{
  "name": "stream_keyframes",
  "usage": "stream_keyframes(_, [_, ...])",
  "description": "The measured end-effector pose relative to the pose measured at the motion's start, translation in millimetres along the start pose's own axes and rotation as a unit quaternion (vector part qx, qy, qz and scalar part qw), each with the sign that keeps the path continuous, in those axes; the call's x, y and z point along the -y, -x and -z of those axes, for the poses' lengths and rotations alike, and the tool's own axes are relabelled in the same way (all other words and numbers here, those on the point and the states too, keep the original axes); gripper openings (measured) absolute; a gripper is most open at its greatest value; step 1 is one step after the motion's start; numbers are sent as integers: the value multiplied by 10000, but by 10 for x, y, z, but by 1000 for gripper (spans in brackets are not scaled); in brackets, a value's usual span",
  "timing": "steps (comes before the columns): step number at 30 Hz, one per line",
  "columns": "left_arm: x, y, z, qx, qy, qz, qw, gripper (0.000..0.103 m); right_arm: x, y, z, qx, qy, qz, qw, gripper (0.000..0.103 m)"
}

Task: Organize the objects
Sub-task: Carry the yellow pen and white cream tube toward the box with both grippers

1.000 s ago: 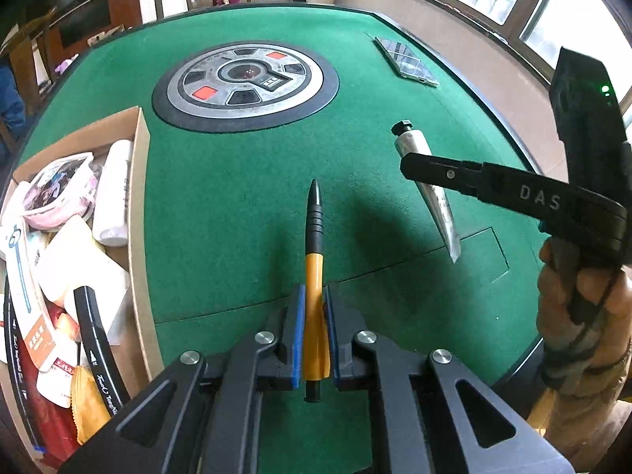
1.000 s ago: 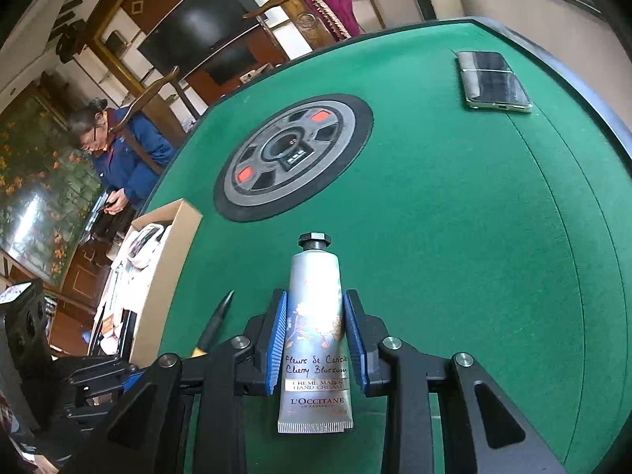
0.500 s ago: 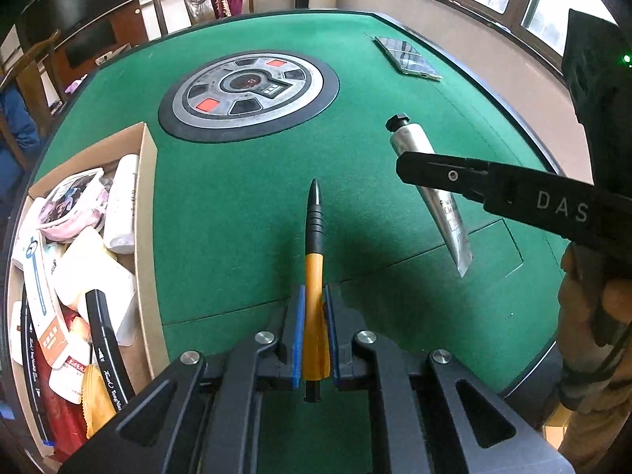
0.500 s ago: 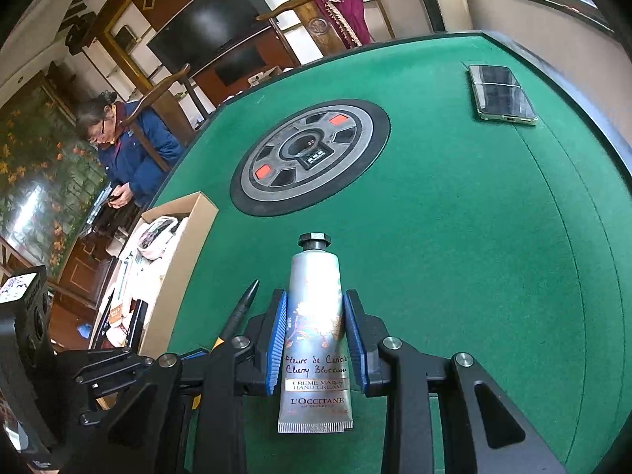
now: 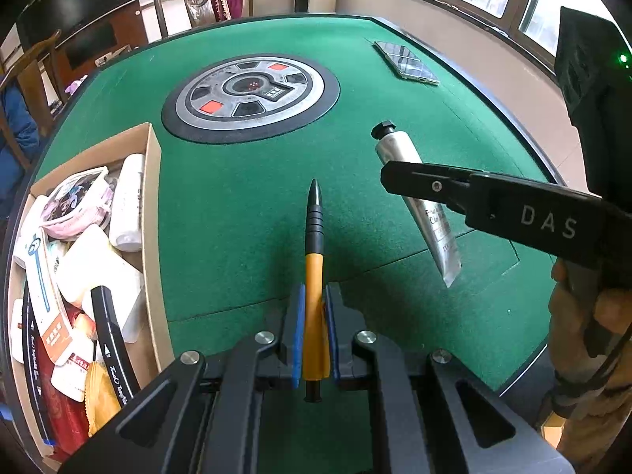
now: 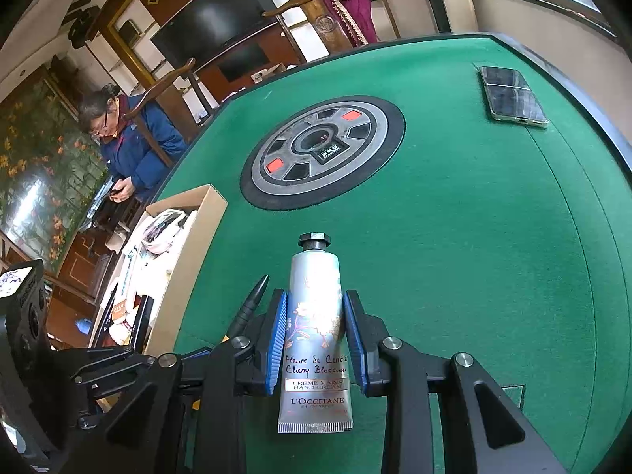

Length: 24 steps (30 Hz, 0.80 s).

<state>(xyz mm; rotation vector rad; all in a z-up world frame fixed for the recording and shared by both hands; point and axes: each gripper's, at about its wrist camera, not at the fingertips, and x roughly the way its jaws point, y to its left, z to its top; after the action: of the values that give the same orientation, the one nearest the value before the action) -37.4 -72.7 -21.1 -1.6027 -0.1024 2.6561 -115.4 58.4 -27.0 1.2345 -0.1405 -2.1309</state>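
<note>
My left gripper (image 5: 314, 296) is shut on an orange pen with a black tip (image 5: 315, 233), held above the green table; the pen tip (image 6: 252, 300) also shows in the right wrist view. My right gripper (image 6: 315, 308) is shut on a silver hand cream tube (image 6: 315, 316) with a black cap pointing away. In the left wrist view that tube (image 5: 399, 150) hangs in the air at the right, clamped by the right gripper's black finger (image 5: 418, 185). A cardboard box (image 5: 152, 213) full of small items lies at the left, beside the pen.
A round grey and black centre panel (image 5: 252, 94) sits mid-table. Two phones (image 6: 511, 96) lie at the far right near the table's edge. A person in a blue jacket (image 6: 134, 146) sits beyond the left edge, by wooden chairs. A hand (image 5: 580, 308) holds the right gripper.
Both grippers keep their grips and have hardly moved; the views have tilted up a little, showing more of the room beyond the table.
</note>
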Motion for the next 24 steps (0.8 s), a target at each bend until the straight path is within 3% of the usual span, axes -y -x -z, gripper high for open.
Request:
stream_keyframes(13, [-65, 154, 35, 40, 136, 223, 9997, 10, -2, 34, 34, 13, -37, 15, 10000, 30])
stream_keyframes(24, [-94, 359, 95, 223, 148, 146, 9995, 10, -100, 24, 52, -17, 81, -114, 9999, 30])
